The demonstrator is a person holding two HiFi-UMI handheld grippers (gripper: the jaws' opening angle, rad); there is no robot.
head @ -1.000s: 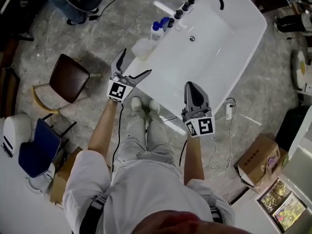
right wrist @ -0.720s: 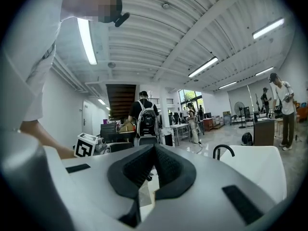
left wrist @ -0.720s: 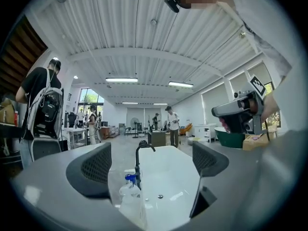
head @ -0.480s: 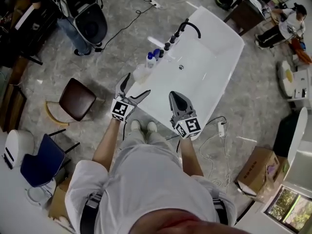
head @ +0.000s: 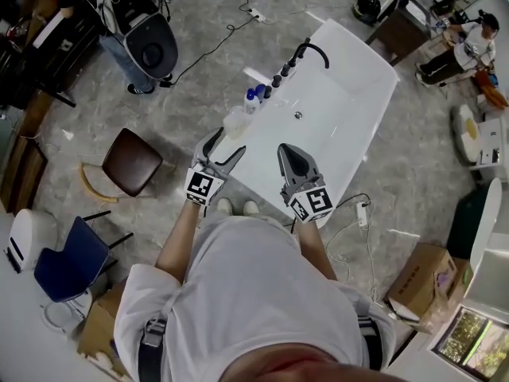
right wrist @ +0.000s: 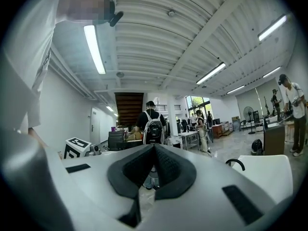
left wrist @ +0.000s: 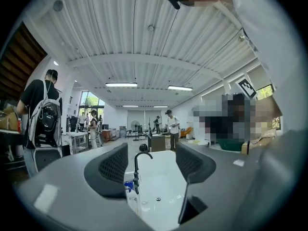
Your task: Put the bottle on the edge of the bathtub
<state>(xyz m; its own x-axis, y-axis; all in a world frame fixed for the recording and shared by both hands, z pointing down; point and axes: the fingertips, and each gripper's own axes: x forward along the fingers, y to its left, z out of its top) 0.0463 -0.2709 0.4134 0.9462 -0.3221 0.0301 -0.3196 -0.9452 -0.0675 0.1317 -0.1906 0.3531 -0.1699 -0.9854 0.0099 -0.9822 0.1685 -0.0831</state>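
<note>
Clustering by the bathtub rim (head: pixel 381 106), small bottles (head: pixel 251 99) blur together.

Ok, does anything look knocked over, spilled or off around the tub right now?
Nothing stands out. The blue-capped bottles and the clear bottle appear upright on the rim of the bathtub, beside the faucet. No spill shows in or around the tub.
</note>
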